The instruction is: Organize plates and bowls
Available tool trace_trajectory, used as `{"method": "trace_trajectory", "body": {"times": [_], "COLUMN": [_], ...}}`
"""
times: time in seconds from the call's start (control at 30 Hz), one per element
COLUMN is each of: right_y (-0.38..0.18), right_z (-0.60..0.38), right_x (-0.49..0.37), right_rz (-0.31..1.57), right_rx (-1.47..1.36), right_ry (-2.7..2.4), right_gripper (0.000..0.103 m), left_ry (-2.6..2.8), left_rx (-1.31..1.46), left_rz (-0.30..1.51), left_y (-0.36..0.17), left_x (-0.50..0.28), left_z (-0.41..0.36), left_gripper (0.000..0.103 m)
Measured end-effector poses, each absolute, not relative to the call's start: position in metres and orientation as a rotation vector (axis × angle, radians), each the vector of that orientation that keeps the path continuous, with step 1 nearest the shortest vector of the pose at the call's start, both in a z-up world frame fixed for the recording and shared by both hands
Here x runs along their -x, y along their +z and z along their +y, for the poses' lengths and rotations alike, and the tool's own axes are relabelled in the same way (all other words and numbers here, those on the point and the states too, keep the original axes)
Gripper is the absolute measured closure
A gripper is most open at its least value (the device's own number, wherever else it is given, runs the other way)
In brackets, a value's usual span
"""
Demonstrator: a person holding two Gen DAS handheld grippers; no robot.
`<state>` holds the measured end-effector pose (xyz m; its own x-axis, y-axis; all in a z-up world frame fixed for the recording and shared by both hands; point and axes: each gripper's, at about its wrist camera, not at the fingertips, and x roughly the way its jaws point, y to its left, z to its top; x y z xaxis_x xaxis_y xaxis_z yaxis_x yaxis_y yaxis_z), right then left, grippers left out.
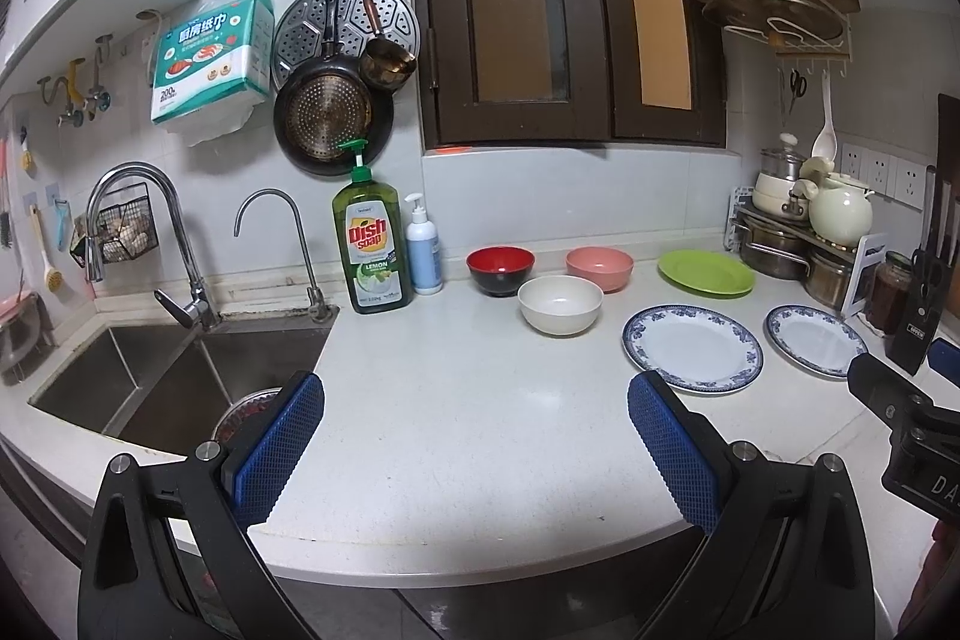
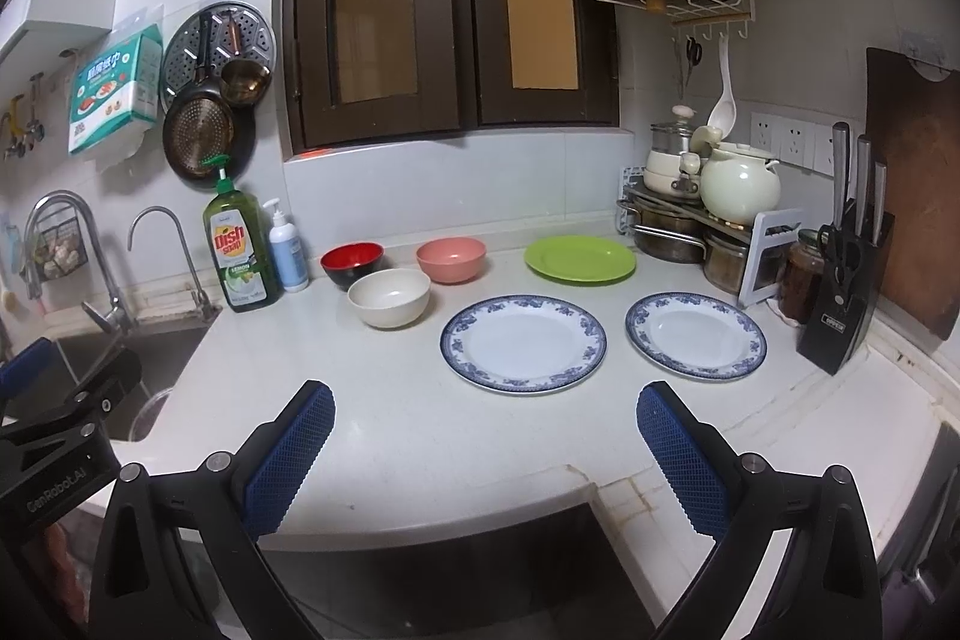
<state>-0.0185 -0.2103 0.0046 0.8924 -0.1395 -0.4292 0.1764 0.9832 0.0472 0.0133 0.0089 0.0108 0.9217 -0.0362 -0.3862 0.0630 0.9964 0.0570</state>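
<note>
Haven't grabbed anything yet, left gripper (image 1: pixel 474 448) and right gripper (image 2: pixel 486 451) both spread wide, bowls (image 2: pixel 389 297) at 11 o'clock, plates (image 2: pixel 523 343) at 12, so stacking's next I guess.

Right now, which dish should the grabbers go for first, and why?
Probably the right gripper should reach for the smaller blue-rimmed plate to stack it on the larger blue-rimmed plate. Both grippers are open and empty, and those matching plates lie nearest, side by side.
</note>
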Motion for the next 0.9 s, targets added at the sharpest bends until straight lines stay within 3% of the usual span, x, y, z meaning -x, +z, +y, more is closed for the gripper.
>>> {"method": "trace_trajectory", "body": {"times": [0.9], "right_y": [-0.006], "right_z": [-0.197], "right_x": [0.000], "right_rz": [0.431], "right_rx": [-0.107], "right_ry": [-0.209], "right_gripper": [0.001], "left_ry": [-0.100], "left_rx": [-0.050], "left_rz": [0.388], "left_y": [0.001], "left_x": [-0.039], "left_z": [0.022], "left_gripper": [0.000]}}
